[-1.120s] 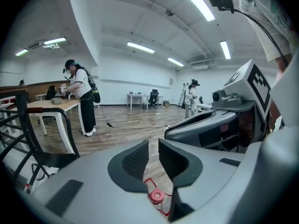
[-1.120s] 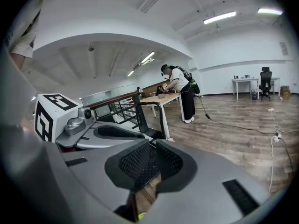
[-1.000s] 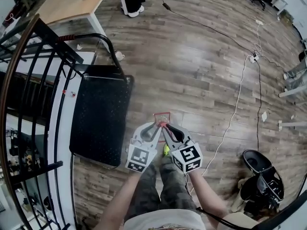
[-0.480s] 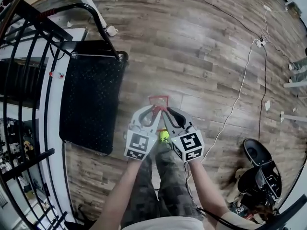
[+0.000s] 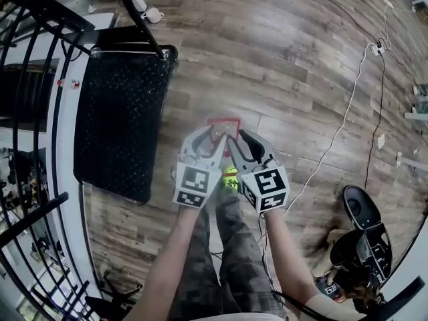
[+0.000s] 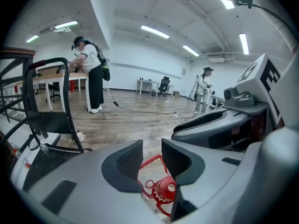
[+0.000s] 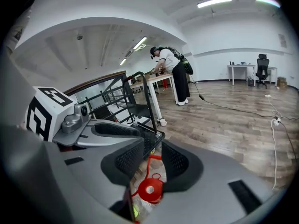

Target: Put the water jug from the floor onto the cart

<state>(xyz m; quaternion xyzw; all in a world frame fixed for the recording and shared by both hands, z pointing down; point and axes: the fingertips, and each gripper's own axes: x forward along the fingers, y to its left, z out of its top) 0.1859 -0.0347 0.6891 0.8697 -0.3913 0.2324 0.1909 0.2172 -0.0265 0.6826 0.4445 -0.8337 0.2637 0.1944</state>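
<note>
The water jug stands on the wood floor just right of the cart; its square red handle (image 5: 224,122) shows past the fingertips, and its clear body is mostly hidden under the grippers. My left gripper (image 5: 215,138) and right gripper (image 5: 235,139) hang side by side over it. In the left gripper view the jaws of the left gripper (image 6: 152,157) are opening, with the red cap (image 6: 166,189) and the handle (image 6: 150,163) below the gap. The right gripper (image 7: 152,160) is also opening above the cap (image 7: 150,190). Neither gripper's pads press on anything.
The black platform cart (image 5: 120,112) lies left of the jug, its handle (image 5: 137,12) at the far end. A black railing (image 5: 30,52) runs along the left. A white cable (image 5: 338,136) and black gear (image 5: 361,246) lie to the right. Two people (image 6: 91,73) (image 6: 203,90) stand far off.
Both grippers have sunk together toward the floor with the red handle at their tips. Their jaws now stand wider apart than before.
</note>
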